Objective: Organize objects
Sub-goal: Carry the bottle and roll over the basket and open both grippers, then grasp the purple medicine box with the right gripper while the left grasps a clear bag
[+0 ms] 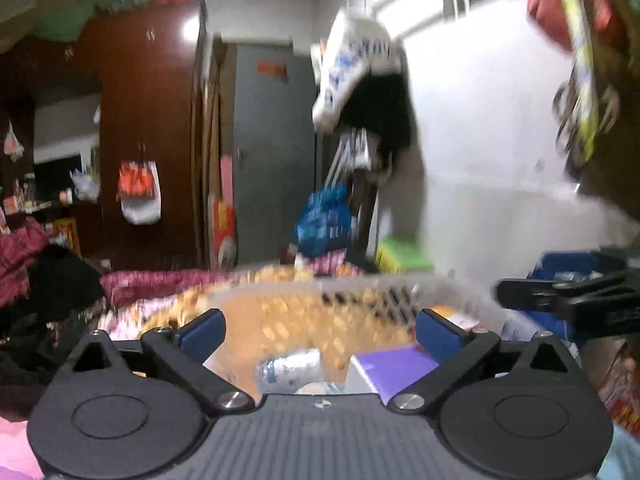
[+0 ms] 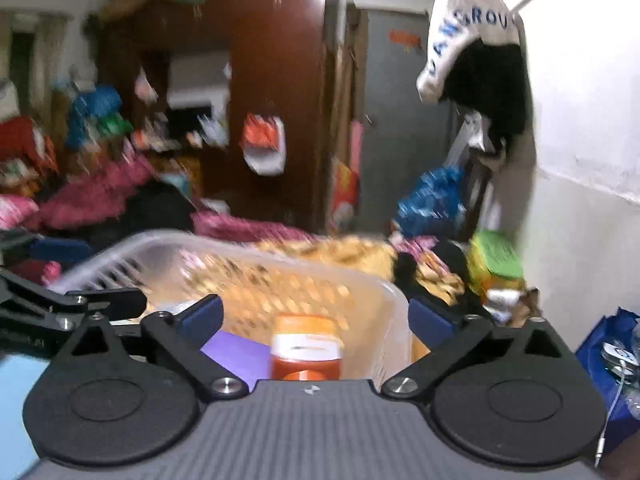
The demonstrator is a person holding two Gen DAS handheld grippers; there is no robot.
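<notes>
A dark red wardrobe (image 1: 148,128) stands at ten o'clock, a grey door (image 1: 272,152) at twelve, a white wall (image 1: 488,128) at two.

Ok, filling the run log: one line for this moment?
left gripper: open, empty | right gripper: open, empty | basket: holds orange jar, purple box, clear bottle | frames blurred

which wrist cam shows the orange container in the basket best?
Right wrist: the orange container sits centred between the open jaws, inside the basket beside the purple box. Left wrist shows only the basket, the purple box and a bottle; no orange container is identifiable.
</notes>
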